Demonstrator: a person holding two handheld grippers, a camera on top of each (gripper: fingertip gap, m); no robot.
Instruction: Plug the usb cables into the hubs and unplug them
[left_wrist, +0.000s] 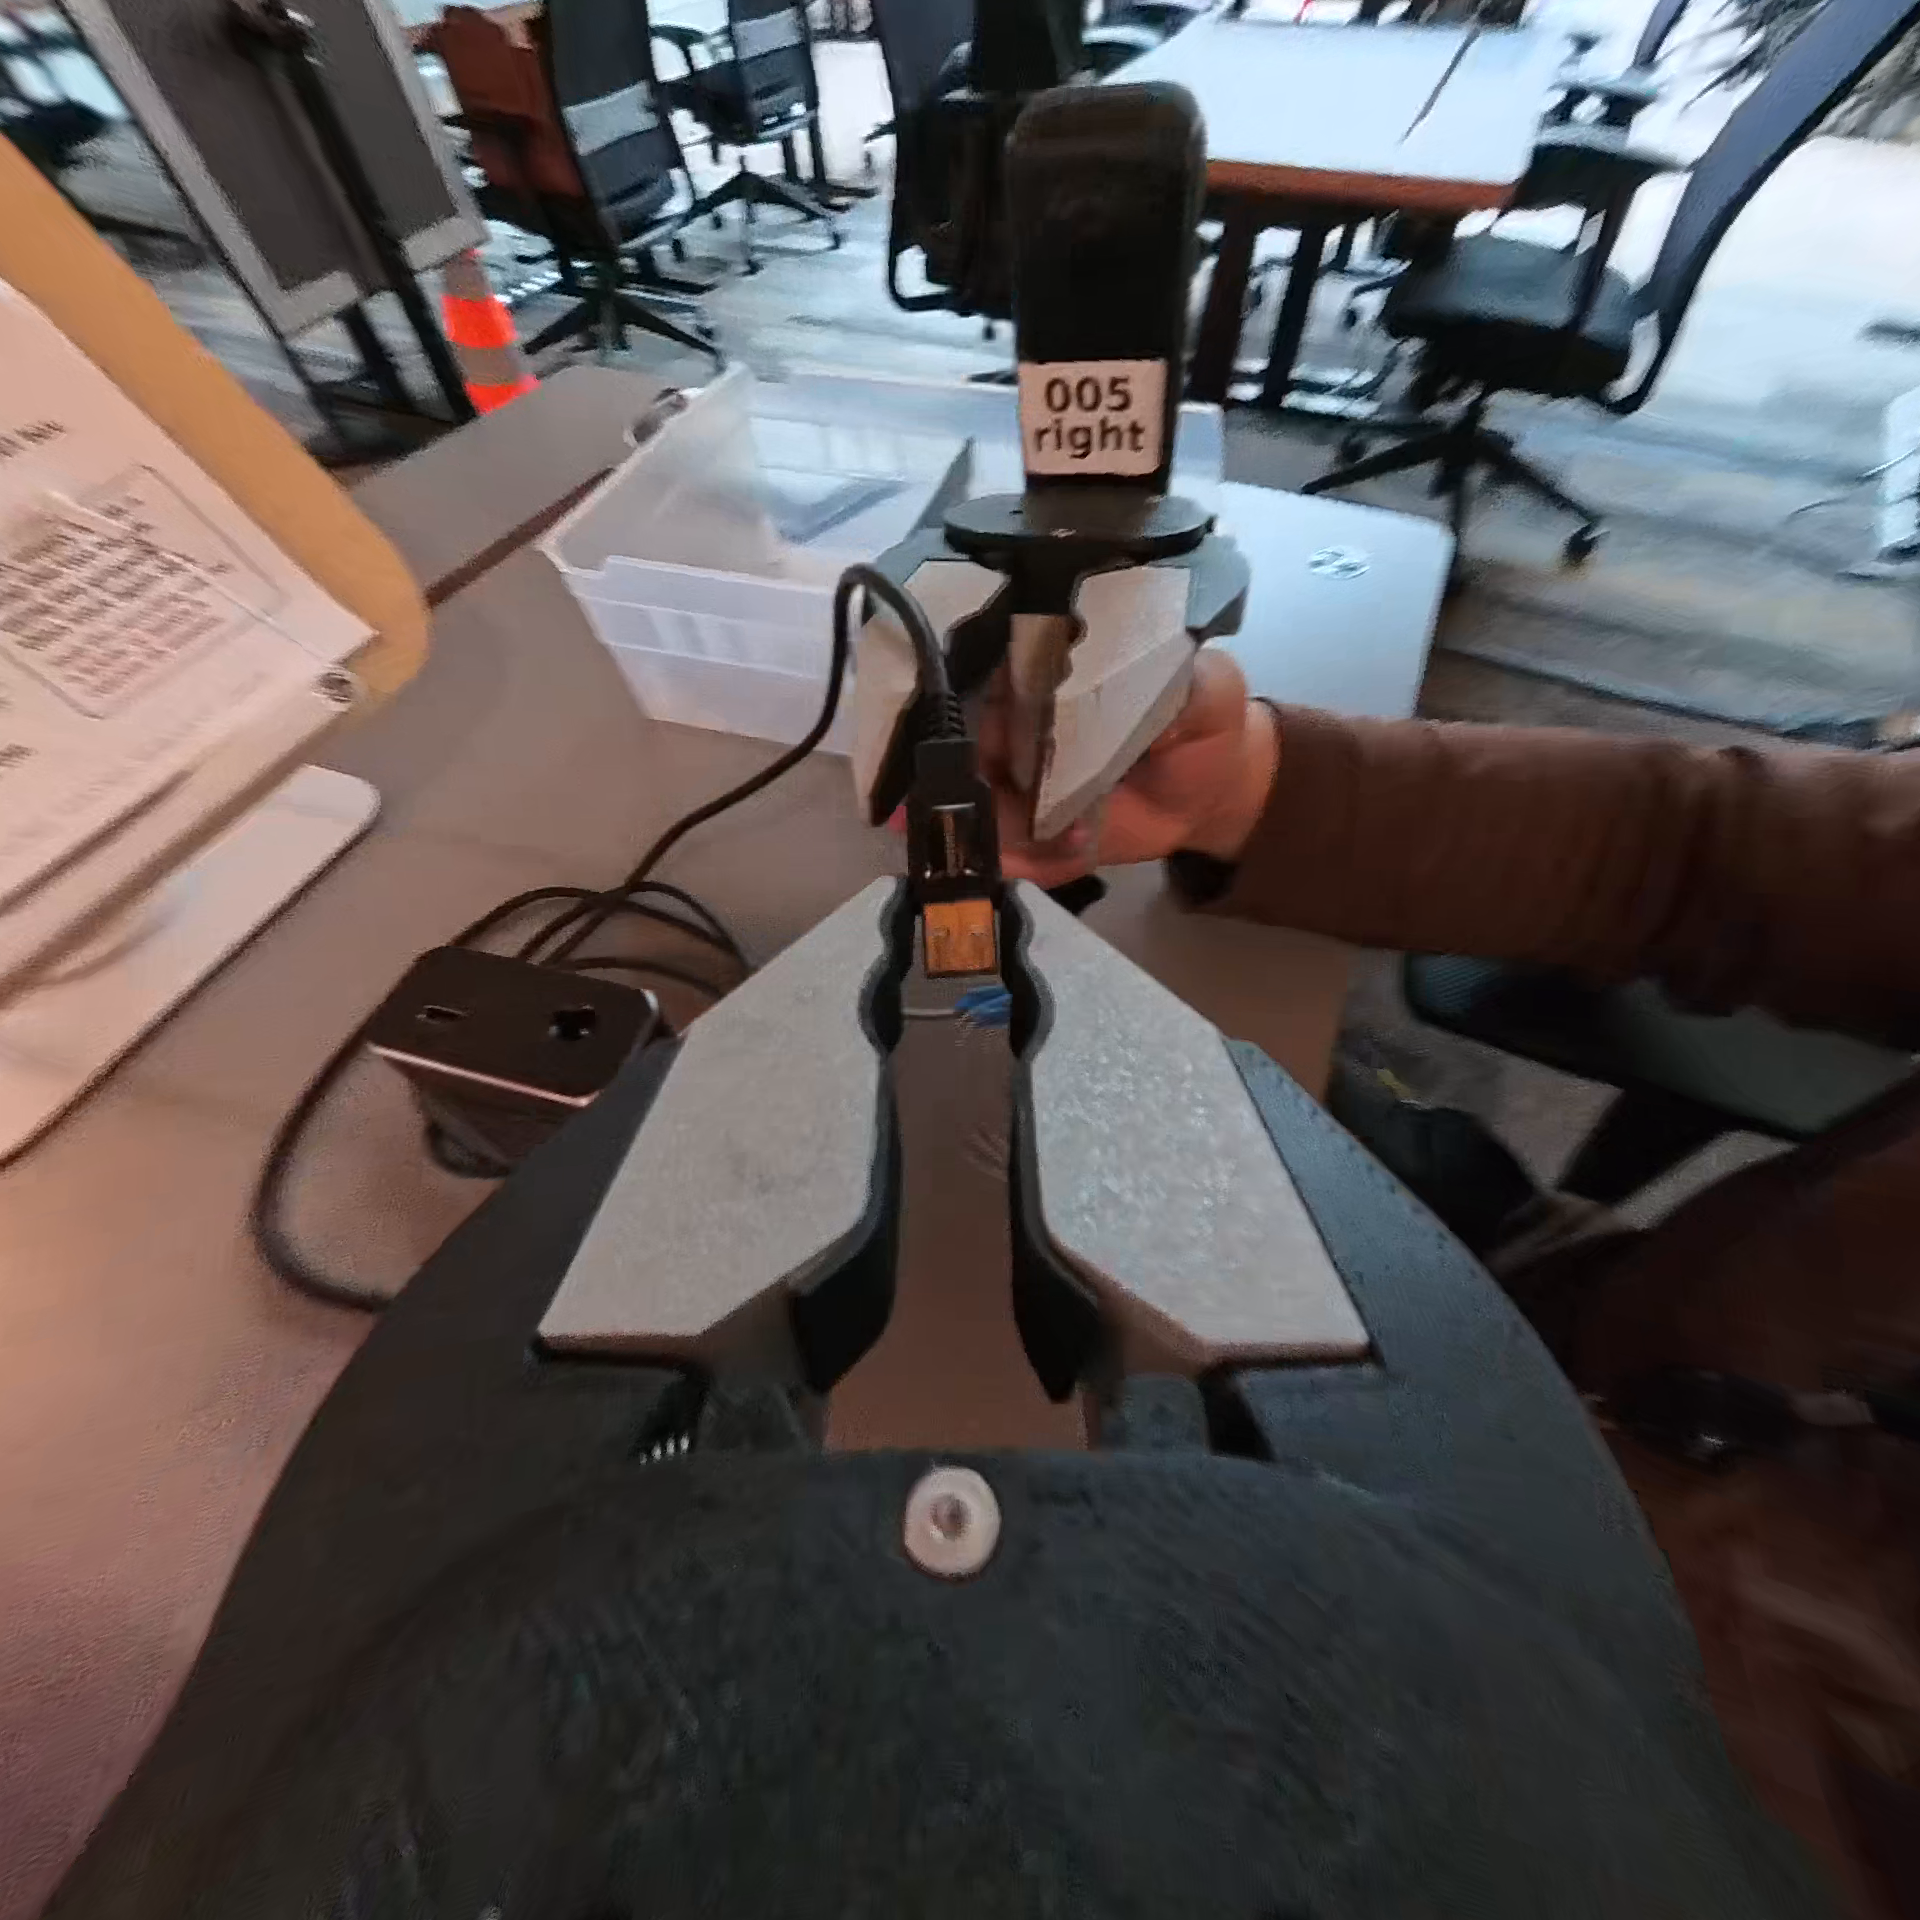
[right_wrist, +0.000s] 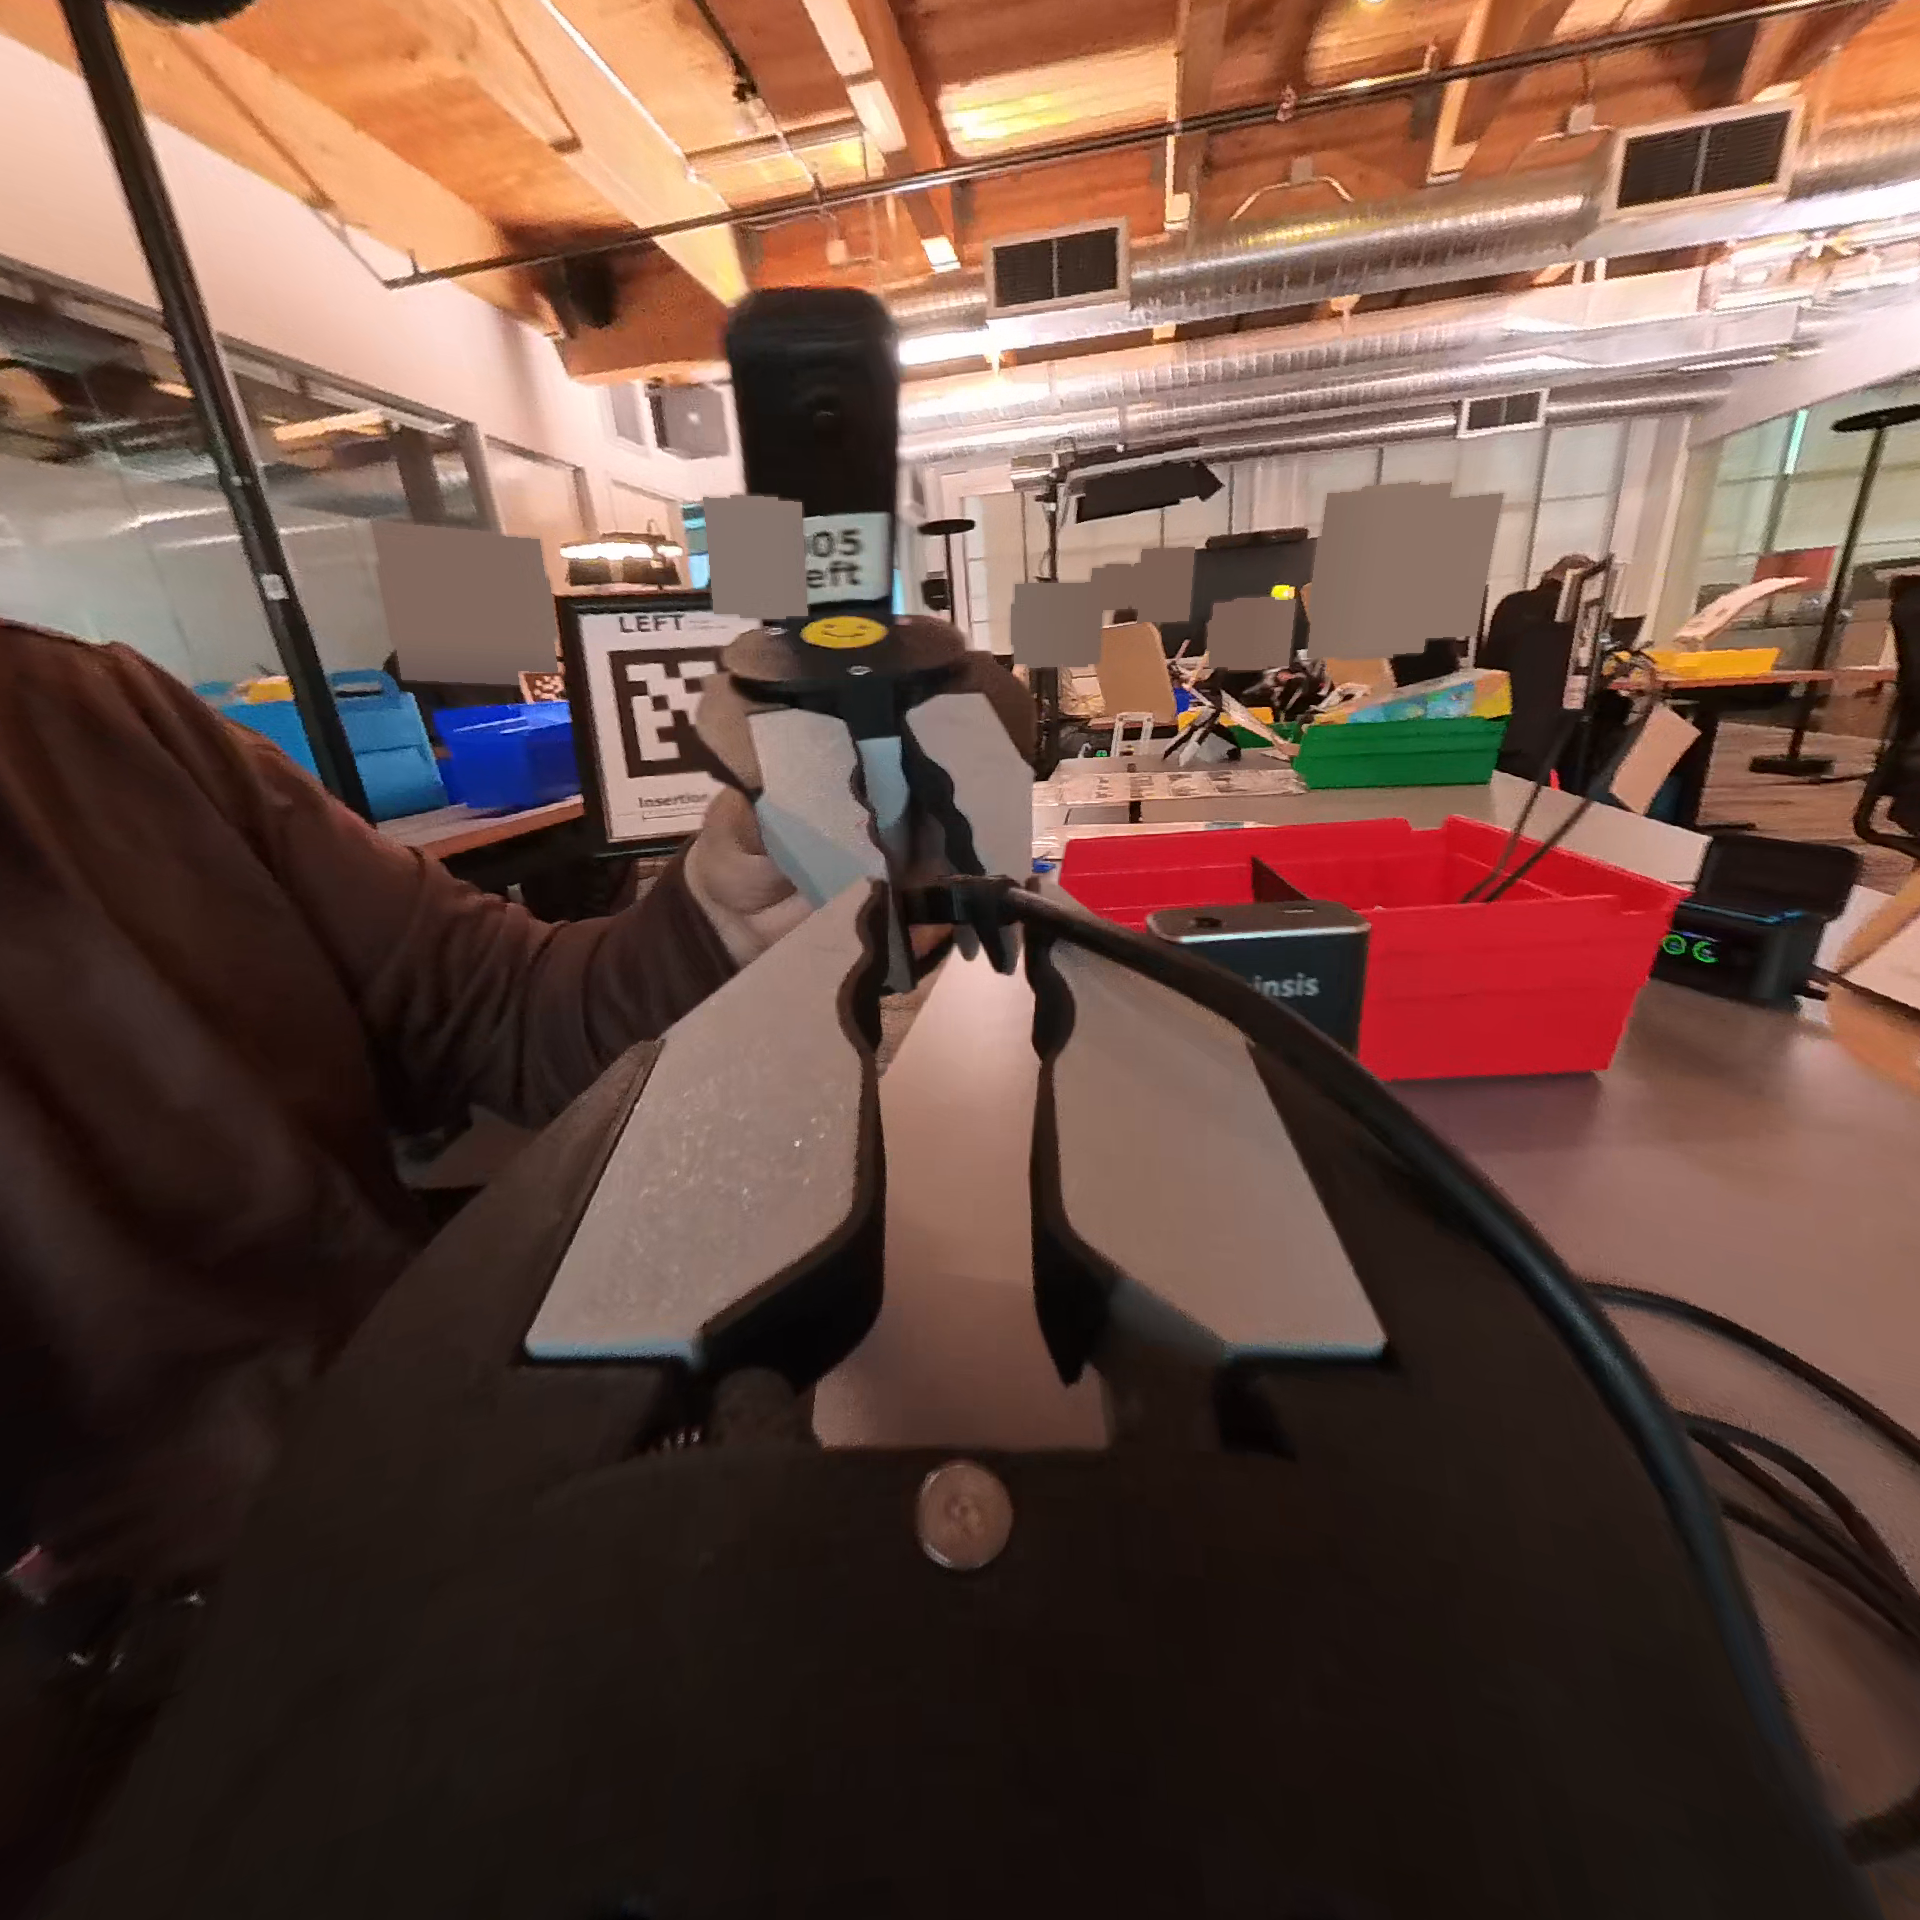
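I hold my left gripper (left_wrist: 958, 935) and my right gripper (left_wrist: 961, 790) tip to tip above the grey tabletop (left_wrist: 156, 1299), facing each other. Between the grey, black-edged fingers of my left gripper sits the metal end of a black USB plug (left_wrist: 954, 914), its orange-tinted shell showing at the fingertips; the left jaws are closed onto it. The plug's black moulded body rises to my right gripper, whose jaws are also drawn in against it. From the right wrist view the same plug (right_wrist: 961, 896) lies crosswise at my right fingertips, and its thin black cable (right_wrist: 1455, 1174) arcs back over the right finger and down to the table. In the left view the cable (left_wrist: 727, 810) loops up from the plug, then drops to a loose coil on the table. Just beside that coil a dark rectangular hub with a silver rim (left_wrist: 520, 1029) stands on the table, well apart from the plug. Behind it a red plastic bin (right_wrist: 1475, 935) rests on the table.
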